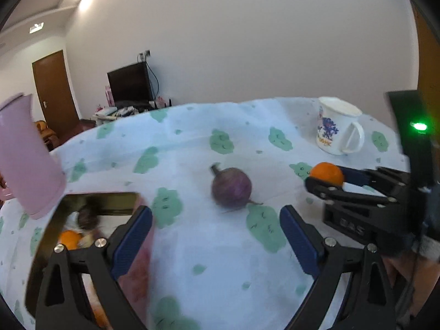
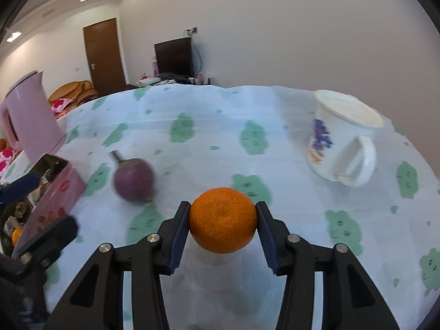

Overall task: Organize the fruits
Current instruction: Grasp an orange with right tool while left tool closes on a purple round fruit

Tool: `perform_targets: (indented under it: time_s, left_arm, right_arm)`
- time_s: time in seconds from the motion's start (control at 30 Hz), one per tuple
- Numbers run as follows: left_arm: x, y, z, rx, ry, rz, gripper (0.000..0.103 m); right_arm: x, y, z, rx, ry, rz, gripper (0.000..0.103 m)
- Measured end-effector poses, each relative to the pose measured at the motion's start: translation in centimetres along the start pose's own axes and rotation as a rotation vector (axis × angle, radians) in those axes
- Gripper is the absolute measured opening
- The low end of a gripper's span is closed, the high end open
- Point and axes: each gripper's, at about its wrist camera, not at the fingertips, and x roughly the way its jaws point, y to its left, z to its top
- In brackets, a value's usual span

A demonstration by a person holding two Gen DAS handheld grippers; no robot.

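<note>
Right wrist | orange clamped between right tool pads | apparently lifted

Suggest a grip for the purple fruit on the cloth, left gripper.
Grip the purple fruit across its round body, coming from the near side with the open left hand-held gripper. Its stem points up and away, so the flanks are free. The box sits to its left.

The tablecloth is matt, creased cloth. On it the mug looks like glossy white ceramic, and the orange has dimpled, slightly shiny peel. Left of the mug, the kettle is smooth pink plastic; the tin beside it has a mirror-bright gold interior.
</note>
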Motion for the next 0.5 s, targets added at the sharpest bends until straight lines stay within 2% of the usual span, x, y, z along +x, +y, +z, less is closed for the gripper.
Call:
perform_targets:
  time_s: [0.27, 0.37, 0.5]
  left_arm:
    - [5.2, -1.8, 1.6, -0.013, 0.095, 0.008, 0.089]
    - [6.7, -1.9, 1.9, -0.021, 0.127, -0.001, 0.08]
    - [8.5, -1.4, 2.3, -0.043, 0.159, -0.018, 0.064]
  right_arm:
    - [0.7, -1.7, 0.8, 0.013, -0.001, -0.006, 0.049]
    - [1.4, -1.9, 1.1, 0.018, 0.01, 0.0, 0.049]
    - [1.9, -2.2, 1.1, 0.021, 0.02, 0.01, 0.049]
